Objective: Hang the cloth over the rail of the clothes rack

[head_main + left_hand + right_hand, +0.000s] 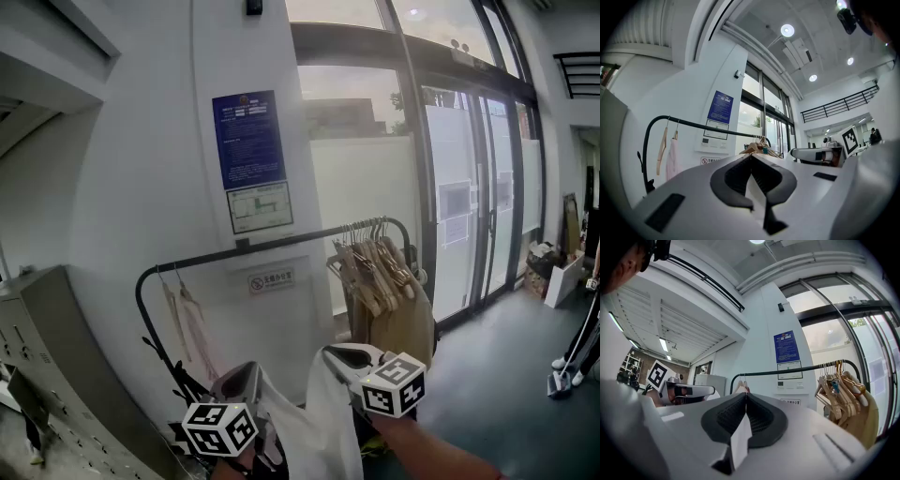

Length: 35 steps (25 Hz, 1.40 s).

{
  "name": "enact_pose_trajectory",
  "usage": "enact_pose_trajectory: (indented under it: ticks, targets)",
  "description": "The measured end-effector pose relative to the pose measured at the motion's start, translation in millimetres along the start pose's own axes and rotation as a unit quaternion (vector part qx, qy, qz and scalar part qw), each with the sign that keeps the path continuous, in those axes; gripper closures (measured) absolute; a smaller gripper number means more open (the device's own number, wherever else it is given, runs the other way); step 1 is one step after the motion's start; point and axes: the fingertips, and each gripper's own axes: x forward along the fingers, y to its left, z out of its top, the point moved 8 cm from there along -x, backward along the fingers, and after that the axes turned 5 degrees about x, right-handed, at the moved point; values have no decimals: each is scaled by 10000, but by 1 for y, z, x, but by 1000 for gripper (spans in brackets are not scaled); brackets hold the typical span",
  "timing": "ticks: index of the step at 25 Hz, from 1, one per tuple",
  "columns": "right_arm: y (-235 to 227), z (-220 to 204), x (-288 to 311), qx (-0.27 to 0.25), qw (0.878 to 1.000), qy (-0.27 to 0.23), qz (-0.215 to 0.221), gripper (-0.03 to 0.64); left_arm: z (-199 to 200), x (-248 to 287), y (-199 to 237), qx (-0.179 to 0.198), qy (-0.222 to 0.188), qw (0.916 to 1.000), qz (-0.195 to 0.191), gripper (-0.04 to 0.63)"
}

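A white cloth (311,424) hangs between my two grippers at the bottom of the head view, below and in front of the black rail (281,244) of the clothes rack. My left gripper (242,381) is shut on one edge of the cloth (757,191), and its jaws point up toward the rail (708,126). My right gripper (343,357) is shut on the other edge, where a strip of cloth (740,439) shows between the closed pads. The rail (797,371) runs ahead of that gripper (745,395). In its own view the left gripper (751,157) has its jaws pressed together.
Wooden hangers with beige garments (380,277) crowd the rail's right end. A pale garment on hangers (187,323) hangs near its left end. A grey cabinet (47,356) stands at left, glass doors (469,187) at right. A person's legs (581,333) show at far right.
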Motion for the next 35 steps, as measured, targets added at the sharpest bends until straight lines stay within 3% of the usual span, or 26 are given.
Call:
enact_pose_trajectory:
  ticks: [18,23,30,35]
  targets:
    - [-16,-4,2,43,10000,-34,11,611,4,10,-1,10,-79,9999,82,586]
    - [-33,5,2,109,9999,-50,87,609,15,24,-4,-156,-146,9997,137,586]
    - [-58,47,7,-94,9990,-118,430,609,52,50,-17,144,-264,9987,405,586]
    - [-89,103,11,-411,9972,-334,520,609,110,70,-14,550,-457,9952,661,586]
